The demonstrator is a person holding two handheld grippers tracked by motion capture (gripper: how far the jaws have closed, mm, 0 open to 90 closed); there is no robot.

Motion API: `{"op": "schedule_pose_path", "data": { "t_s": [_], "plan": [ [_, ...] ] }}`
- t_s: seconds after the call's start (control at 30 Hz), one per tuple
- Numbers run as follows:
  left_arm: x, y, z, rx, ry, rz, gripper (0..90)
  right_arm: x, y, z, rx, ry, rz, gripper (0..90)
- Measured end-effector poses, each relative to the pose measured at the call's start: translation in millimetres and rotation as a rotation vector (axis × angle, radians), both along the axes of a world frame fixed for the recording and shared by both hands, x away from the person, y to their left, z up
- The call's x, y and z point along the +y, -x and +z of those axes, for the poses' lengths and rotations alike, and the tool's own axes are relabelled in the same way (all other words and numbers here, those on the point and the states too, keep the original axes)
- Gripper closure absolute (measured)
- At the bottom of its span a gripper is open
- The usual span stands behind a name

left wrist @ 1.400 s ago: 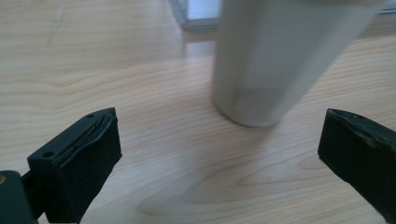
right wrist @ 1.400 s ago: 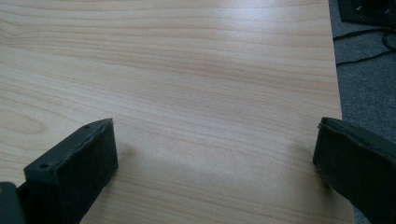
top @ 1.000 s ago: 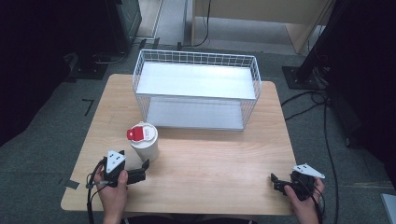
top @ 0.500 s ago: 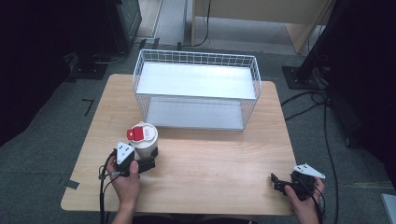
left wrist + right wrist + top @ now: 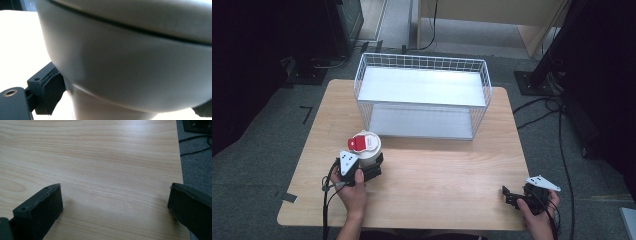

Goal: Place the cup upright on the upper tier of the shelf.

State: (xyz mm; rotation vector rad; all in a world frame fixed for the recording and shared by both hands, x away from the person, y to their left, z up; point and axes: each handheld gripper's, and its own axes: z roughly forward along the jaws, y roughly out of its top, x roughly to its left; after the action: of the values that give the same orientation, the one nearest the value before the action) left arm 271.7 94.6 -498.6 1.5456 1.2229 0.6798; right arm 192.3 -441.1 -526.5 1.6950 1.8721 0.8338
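Dark floor and cables surround a wooden table (image 5: 422, 165), seen from the high view, with a white wire basket (image 5: 422, 95) at the back. Near the front left, a white cup with a red lid tab (image 5: 366, 147) stands upright, and the left hand-held gripper (image 5: 371, 169) is around its base. The right hand-held gripper (image 5: 512, 195) sits idle by the front right corner.

Left gripper view: cup (image 5: 130, 62) between the jaws, one pad touching, so it looks grasped but not lifted yet.

Right gripper view: jaws spread wide over bare table (image 5: 105, 157), holding nothing.
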Motion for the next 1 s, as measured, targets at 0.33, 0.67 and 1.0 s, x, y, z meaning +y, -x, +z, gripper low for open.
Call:
{"op": "schedule_pose_path", "data": {
  "t_s": [0.33,0.67,1.0],
  "plan": [
    [-1.6,-0.8,-1.5,-0.069,0.005,0.002,6.6,-0.2,0.0,0.0,-0.001,-0.003,0.0,0.0],
    [-1.1,1.7,-1.0,-0.098,0.036,-0.02,7.2,0.0,0.0,0.0,0.0,-0.001,-0.001,0.0],
    [-9.0,6.6,16.5,-0.155,0.04,-0.039,7.4,0.1,0.0,0.0,0.0,0.002,0.0,0.0]
  ]
}}
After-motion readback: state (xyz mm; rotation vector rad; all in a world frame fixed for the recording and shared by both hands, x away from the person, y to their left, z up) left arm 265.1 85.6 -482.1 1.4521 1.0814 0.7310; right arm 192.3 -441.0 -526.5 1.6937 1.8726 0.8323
